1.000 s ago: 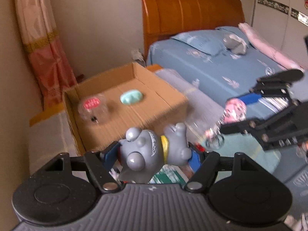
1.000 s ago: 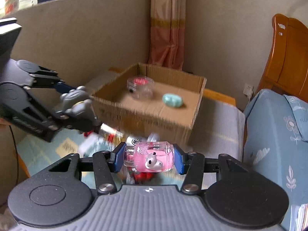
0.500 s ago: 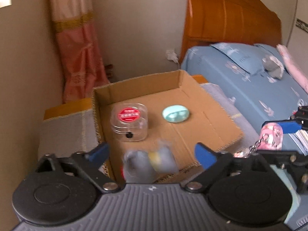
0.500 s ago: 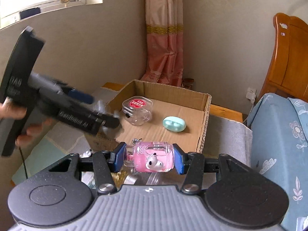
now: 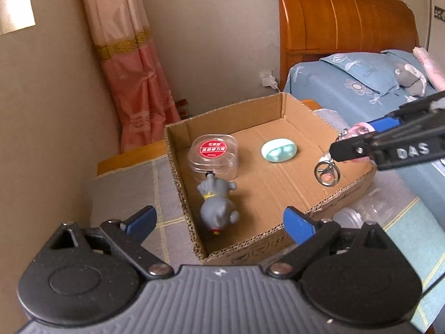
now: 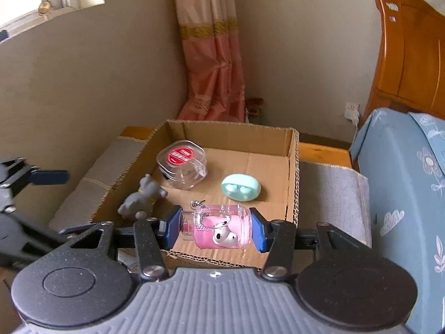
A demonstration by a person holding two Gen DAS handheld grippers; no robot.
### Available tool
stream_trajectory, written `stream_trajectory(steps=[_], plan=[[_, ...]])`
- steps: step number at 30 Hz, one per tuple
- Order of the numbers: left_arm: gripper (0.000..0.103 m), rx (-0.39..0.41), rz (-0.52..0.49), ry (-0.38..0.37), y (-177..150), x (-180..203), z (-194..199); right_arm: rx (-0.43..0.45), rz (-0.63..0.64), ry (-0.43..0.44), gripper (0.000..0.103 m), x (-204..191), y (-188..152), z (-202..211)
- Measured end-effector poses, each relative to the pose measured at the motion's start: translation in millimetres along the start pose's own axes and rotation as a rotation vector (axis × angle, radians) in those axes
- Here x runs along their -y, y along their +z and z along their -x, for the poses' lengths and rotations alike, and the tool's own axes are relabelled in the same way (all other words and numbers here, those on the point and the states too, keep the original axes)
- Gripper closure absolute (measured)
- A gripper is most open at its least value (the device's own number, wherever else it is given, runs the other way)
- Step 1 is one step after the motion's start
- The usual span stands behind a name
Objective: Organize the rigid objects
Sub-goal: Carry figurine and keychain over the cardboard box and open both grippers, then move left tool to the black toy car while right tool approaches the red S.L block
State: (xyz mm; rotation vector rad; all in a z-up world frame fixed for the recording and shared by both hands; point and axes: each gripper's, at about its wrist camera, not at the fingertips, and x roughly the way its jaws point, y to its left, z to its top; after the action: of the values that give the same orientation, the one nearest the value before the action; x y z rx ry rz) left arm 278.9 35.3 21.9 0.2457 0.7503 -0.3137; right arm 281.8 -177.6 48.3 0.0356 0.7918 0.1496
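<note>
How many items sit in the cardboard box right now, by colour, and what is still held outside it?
In the cardboard box:
Clear case with red label: 1
Mint earbud case: 1
Grey toy figure: 1
Held by the right gripper:
Pink earbud case: 1
Total: 4

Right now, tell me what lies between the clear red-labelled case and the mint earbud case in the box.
Nothing: bare cardboard box floor separates the clear red-labelled case from the mint earbud case; both wrist views show it.
</note>
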Motion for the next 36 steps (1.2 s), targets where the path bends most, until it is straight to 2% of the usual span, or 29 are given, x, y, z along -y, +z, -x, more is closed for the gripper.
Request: stream_trajectory(steps=[4,5,6,8,9,11,18,27,31,36], plan=[[0.006,0.008,0.003,-0.018,-7,0,5,-0.021,-0.025,-0.026,0.047,3,2,-15],[0.006,0.008,0.004,-0.021,-8,1,6,-0.022,-0.032,-0.025,0.041,4,2,-17],[0.006,0.007,0.003,-0.024,-9,1,8,-0.019,-0.035,-0.019,0.024,5,2,-17],[0.006,0.009,0.001,-0.028,-12,2,10,0.007,-0.032,-0.038,0.002,2,1,-13],[0.005,0.008,-0.002,-0.029,-13,3,10,0.031,-0.020,-0.048,0.000,-1,0,-9],[0.005,0.011,-0.006,-0.029,-16,5,13,0.053,0.009,-0.053,0.000,-6,0,0],[0.004,0.024,-0.030,-0.001,-25,16,23,0.047,0.029,-0.101,0.000,-17,-13,19],[0.002,0.006,-0.006,0.020,-51,24,29,-0.014,-0.041,-0.140,0.000,-16,-71,19],[0.002,0.032,-0.012,0.024,-71,29,34,-0.041,-0.057,-0.151,0.000,-19,-97,16],[0.002,0.020,-0.007,0.016,-85,31,33,-0.065,-0.095,-0.168,0.000,-22,-116,9]])
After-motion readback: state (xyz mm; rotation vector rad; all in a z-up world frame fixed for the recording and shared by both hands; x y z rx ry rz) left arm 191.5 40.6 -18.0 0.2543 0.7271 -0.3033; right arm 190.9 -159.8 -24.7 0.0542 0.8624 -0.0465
